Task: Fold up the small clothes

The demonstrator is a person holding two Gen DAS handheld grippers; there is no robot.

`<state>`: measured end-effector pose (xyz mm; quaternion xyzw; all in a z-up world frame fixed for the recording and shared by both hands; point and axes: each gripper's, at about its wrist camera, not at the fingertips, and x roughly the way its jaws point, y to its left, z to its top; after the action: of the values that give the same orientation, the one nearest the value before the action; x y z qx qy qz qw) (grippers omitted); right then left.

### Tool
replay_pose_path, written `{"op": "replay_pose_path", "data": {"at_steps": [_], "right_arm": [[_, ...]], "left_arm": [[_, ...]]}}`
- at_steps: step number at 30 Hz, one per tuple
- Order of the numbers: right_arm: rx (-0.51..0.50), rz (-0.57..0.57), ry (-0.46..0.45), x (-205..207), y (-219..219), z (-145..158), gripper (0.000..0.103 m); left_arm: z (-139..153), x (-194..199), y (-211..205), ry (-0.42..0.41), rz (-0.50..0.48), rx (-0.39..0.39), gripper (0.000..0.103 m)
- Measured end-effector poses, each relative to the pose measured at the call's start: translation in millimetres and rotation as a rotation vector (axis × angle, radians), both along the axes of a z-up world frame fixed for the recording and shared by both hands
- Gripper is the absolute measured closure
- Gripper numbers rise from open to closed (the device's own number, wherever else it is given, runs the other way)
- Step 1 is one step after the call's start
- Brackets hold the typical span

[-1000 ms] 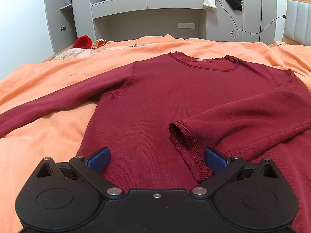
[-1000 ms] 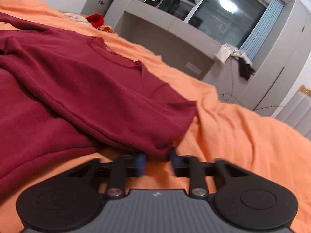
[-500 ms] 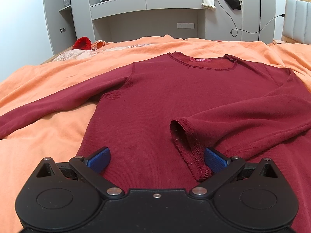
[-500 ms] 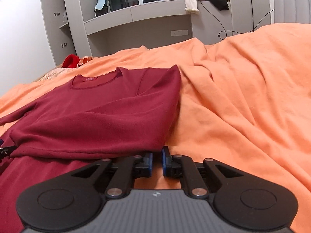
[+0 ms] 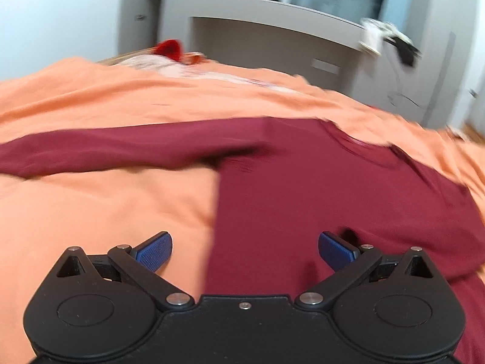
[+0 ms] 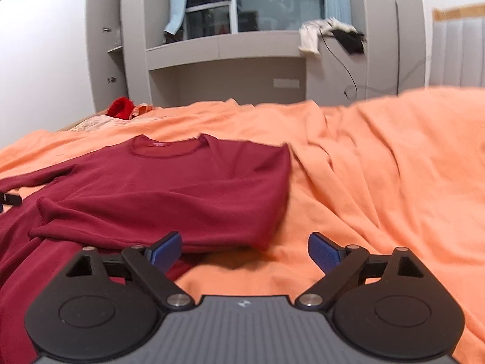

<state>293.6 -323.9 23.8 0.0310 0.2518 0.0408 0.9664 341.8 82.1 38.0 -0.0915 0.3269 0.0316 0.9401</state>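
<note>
Now that the right tool (image 6: 245,249) has just been opening, its pads stand spread w/ nothing between them; the folded-over right side of the maroon top (image 6: 169,194) lies just ahead and to its left on the orange bedspread (image 6: 379,182), the fold's near edge beside the left pad but not pinched. Left tool (image 5: 245,250) is also spread wide, holding nothing, over the top's left edge, where body meets bare bedspread; the still-unfolded left sleeve (image 5: 100,148) stretches out ahead and to that tool's left.

Risks, as I judge them:
- Released fold isn't weighted. Knit is soft, so a pad brushing the fold's edge on pull-back could drag it open again.
- Left view is blurred, prob. fast motion. Closing on the left side in that state could catch a single layer, or bedspread along w/ the top, since the edge sits right btwn the pads.
- Bedspread is wrinkled and loose; pinching it w/ the cloth would skew the next fold.
- Long sleeve may trail or twist if the body is folded before it's laid in.
</note>
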Motion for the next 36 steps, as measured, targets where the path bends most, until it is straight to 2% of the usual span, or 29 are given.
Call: {"op": "replay_pose_path", "data": {"at_steps": [4, 7, 11, 15, 19, 20, 21, 22, 23, 24, 36], "right_arm": [[0.008, 0.125, -0.061, -5.7, 28.7, 5.1, 0.005], [0.005, 0.269, -0.043, 0.1, 67.8, 4.3, 0.006], [-0.051, 0.425, -0.028, 8.2, 125.9, 7.4, 0.024], [-0.089, 0.561, -0.046, 15.3, 179.1, 15.7, 0.033], [-0.150, 0.636, 0.024, 33.9, 222.2, 12.1, 0.046], [-0.159, 0.648, 0.041, 38.6, 229.7, 9.8, 0.054], [-0.171, 0.654, 0.055, 41.3, 234.9, 7.9, 0.068], [-0.180, 0.656, 0.068, 44.6, 237.2, 5.5, 0.077], [-0.174, 0.658, 0.083, 46.3, 239.0, 3.8, 0.094], [-0.157, 0.661, 0.100, 46.8, 239.0, 2.0, 0.096], [-0.163, 0.652, 0.087, 1.0, 220.9, 1.6, 0.097]], "left_arm": [[1.9, 1.1, 35.5, 0.000, 0.099, -0.031, 0.000], [5.1, -0.4, 55.0, -0.006, 0.149, -0.054, 0.000], [6.0, -2.4, 71.4, 0.002, 0.176, -0.079, 0.000], [6.0, -5.1, 75.7, 0.004, 0.172, -0.090, 0.000], [5.5, -2.9, 77.6, 0.005, 0.167, -0.095, 0.000], [5.4, -2.9, 78.2, 0.006, 0.166, -0.097, 0.000], [5.5, -2.1, 78.4, 0.008, 0.166, -0.099, 0.000], [5.7, -2.1, 78.7, 0.009, 0.167, -0.101, 0.000], [5.8, -2.8, 79.1, 0.010, 0.170, -0.103, 0.000], [6.1, -3.0, 79.8, 0.012, 0.173, -0.104, 0.000], [4.8, -1.8, 78.8, 0.023, 0.206, -0.083, 0.001]]}}
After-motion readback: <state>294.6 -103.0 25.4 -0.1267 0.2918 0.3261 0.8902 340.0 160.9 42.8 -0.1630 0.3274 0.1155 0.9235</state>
